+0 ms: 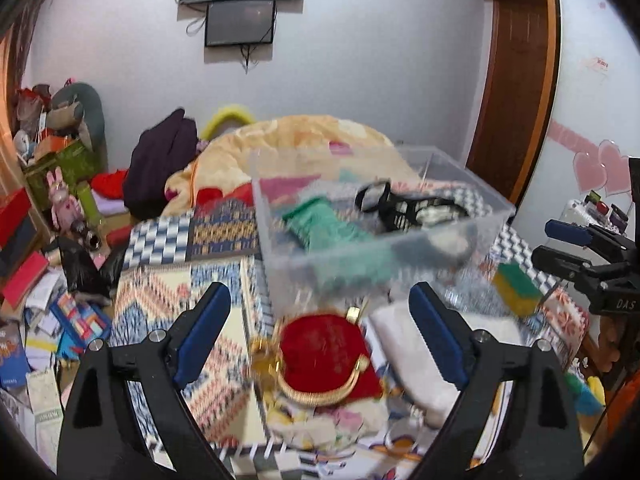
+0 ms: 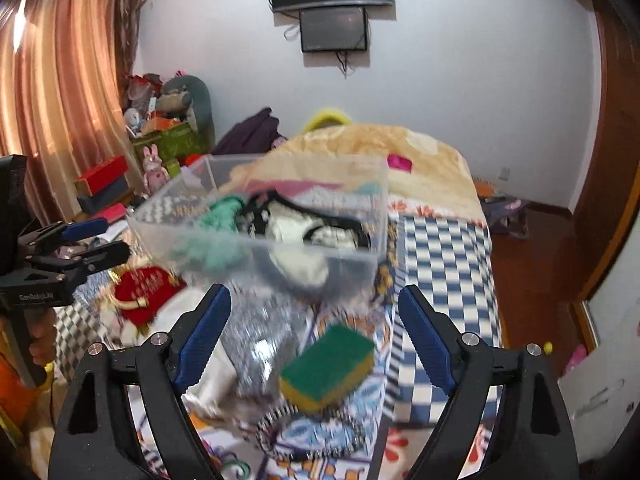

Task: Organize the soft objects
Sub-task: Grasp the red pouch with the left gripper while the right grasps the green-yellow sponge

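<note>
A clear plastic bin (image 1: 492, 200) (image 2: 376, 208) stands on the patterned bed. It holds a green cloth (image 1: 320, 220) (image 2: 220, 216), a black strap item (image 1: 400, 200) and a white soft item (image 2: 296, 232). My left gripper (image 1: 320, 336) is open, just above a red velvet pouch (image 1: 324, 352) with gold trim. The pouch also shows in the right wrist view (image 2: 148, 284). My right gripper (image 2: 314, 336) is open, above a green and yellow sponge (image 2: 328, 364) (image 1: 516, 288). A silver glittery cloth (image 2: 260, 340) and a white cloth (image 1: 412, 352) lie beside them.
A beige quilt (image 1: 304, 136) and a dark purple garment (image 1: 160, 160) are piled behind the bin. Boxes, books and plush toys (image 1: 64, 200) crowd the left side. The bed's right edge drops to a wooden floor (image 2: 532, 264). The other gripper shows at each view's side (image 1: 580, 256) (image 2: 80, 248).
</note>
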`<state>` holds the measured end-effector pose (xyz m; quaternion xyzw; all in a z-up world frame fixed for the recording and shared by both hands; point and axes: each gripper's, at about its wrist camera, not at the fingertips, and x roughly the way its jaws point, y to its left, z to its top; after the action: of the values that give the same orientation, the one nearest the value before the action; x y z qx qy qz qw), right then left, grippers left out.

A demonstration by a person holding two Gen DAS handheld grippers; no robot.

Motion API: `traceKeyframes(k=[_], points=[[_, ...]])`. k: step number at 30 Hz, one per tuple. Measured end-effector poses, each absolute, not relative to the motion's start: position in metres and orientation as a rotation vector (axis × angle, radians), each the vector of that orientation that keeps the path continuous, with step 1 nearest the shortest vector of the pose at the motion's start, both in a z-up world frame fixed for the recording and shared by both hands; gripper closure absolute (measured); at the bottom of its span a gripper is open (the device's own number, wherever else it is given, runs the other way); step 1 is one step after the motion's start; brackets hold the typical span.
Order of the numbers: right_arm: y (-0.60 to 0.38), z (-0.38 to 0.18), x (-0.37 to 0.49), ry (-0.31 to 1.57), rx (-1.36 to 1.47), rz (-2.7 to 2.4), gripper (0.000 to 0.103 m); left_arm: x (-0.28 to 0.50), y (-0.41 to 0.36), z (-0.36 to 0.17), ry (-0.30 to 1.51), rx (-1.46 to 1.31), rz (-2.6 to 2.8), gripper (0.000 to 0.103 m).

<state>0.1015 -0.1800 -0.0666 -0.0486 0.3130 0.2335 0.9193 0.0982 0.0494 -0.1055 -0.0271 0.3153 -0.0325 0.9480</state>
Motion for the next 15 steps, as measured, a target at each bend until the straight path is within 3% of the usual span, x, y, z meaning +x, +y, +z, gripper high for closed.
traceKeyframes(k=[7,9,12,15], points=[[-0.195,-0.096,0.102,0.745,-0.02,0.46,0.019,0.093,0.053,-0.133,0.678,-0.043,-0.043,0.012],[-0.198,-0.103,0.101,0.767,-0.004,0.457,0.02,0.088,0.05,-0.135,0.659,-0.016,-0.039,0.017],[-0.203,-0.107,0.101,0.785,0.016,0.459,0.034,0.085,0.047,-0.139,0.652,0.002,-0.051,0.031],[-0.208,-0.109,0.101,0.799,0.033,0.467,0.045,0.088,0.046,-0.143,0.669,0.005,-0.045,0.036]])
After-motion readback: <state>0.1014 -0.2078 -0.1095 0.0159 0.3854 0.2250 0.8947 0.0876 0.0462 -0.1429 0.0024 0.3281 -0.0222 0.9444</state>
